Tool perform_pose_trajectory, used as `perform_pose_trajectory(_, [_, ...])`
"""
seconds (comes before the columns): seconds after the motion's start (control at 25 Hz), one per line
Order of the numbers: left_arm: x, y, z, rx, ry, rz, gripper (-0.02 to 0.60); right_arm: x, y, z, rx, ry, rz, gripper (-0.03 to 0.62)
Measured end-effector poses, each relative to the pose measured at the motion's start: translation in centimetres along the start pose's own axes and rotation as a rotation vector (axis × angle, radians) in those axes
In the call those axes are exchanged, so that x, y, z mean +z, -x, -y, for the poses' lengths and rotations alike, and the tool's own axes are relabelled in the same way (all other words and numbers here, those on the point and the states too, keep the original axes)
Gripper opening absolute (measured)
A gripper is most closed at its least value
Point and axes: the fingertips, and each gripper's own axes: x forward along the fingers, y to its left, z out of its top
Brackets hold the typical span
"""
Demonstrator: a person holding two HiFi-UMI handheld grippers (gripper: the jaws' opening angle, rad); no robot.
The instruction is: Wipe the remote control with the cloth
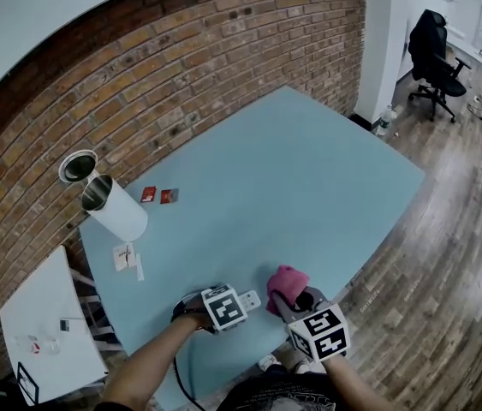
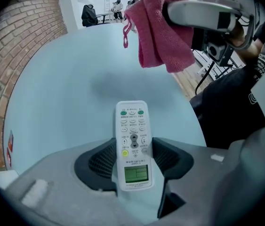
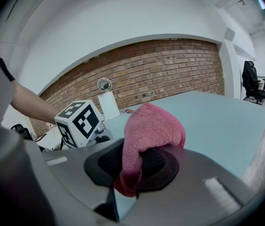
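Observation:
A white remote control [image 2: 133,126] with a small screen sits lengthwise between the jaws of my left gripper [image 2: 133,149]. The dark pads touch both of its long sides, and its buttons face the camera. In the head view its white end [image 1: 250,300] pokes out beside the left gripper's marker cube [image 1: 224,307], near the front edge of the light blue table [image 1: 309,169]. My right gripper [image 3: 139,161] is shut on a pink cloth [image 3: 153,126], which bunches up over the jaws. The cloth [image 2: 158,27] hangs above and beyond the remote, clear of it.
A white cylinder [image 1: 114,205] lies at the table's left with a round lid [image 1: 77,165] beside it. Two small red cards [image 1: 158,196] and white paper scraps [image 1: 126,255] are nearby. A white side table [image 1: 48,324] stands left; a brick wall runs behind.

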Motion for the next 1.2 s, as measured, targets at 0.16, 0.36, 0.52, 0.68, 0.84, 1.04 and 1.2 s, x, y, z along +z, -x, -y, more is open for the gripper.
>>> perform_pose_trajectory(0.16, [0.0,0.0,0.1,0.008,0.001,0.008,0.239,0.4,-0.1,0.2,-0.023,-0.001,0.005,0.064])
perform_pose_trajectory(0.36, [0.0,0.2,0.0,-0.007,0.016,0.043,0.236,0.7,-0.6,0.0,-0.038,-0.002,0.007,0.064])
perform_pose_trajectory(0.52, [0.1,1.0,-0.2,-0.063,0.11,0.15,0.238,1.1,-1.0,-0.1,-0.049,-0.004,0.011,0.064])
perform_pose_trajectory(0.68, [1.2,3.7,-0.8,-0.123,0.219,0.33,0.238,2.2,-1.3,-0.3,-0.054,0.021,0.031,0.064])
perform_pose_trajectory(0.84, [3.1,8.4,-1.4,-0.26,0.387,0.608,0.238,4.6,-1.3,-0.9,-0.036,0.101,0.081,0.064])
perform_pose_trajectory(1.04, [5.0,14.1,-1.4,-0.492,0.523,0.925,0.238,8.8,-1.0,-2.1,0.004,0.29,0.164,0.064])
perform_pose_trajectory(1.2, [6.2,18.2,-0.6,-0.705,0.545,1.104,0.239,12.4,-0.3,-3.4,0.049,0.387,0.237,0.064])
